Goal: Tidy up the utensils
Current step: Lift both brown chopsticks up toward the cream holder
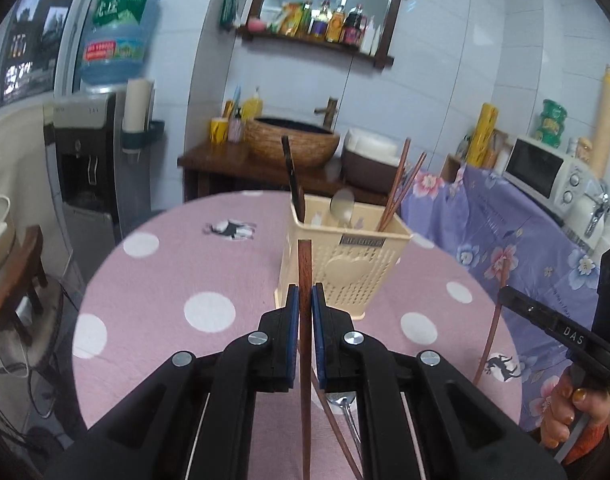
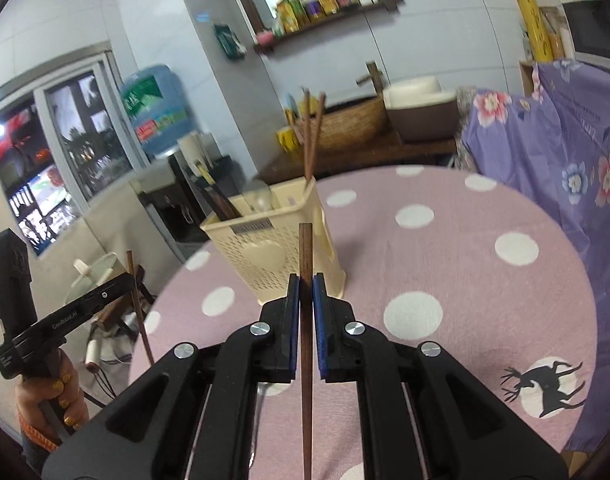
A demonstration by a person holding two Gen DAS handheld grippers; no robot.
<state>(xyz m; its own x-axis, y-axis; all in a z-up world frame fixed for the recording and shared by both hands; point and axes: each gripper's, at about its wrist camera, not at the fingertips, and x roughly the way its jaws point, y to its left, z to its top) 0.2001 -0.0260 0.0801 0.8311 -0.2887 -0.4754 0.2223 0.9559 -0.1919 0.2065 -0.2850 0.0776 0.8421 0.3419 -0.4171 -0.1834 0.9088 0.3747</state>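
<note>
My left gripper [image 1: 305,296] is shut on a brown wooden chopstick [image 1: 305,264] that stands upright between its blue pads, above the pink dotted table [image 1: 209,264]. My right gripper [image 2: 306,286] is shut on a second brown chopstick [image 2: 306,248] in the same upright way. Just beyond both stands the cream perforated utensil basket [image 1: 361,272] [image 2: 265,256], with chopsticks, a spoon and a dark-handled utensil in it. Below the left gripper a metal spoon [image 1: 345,408] and another chopstick [image 1: 337,428] lie on the table. Each gripper shows in the other's view, held by a hand [image 1: 565,412] [image 2: 61,392].
A purple flowered cloth [image 1: 517,236] covers the counter to the right, with a white microwave [image 1: 545,172] on it. Behind the table are a wooden stand with a woven basin [image 1: 293,140] and a brown bowl [image 1: 369,164]. A water dispenser [image 1: 89,160] stands at the left.
</note>
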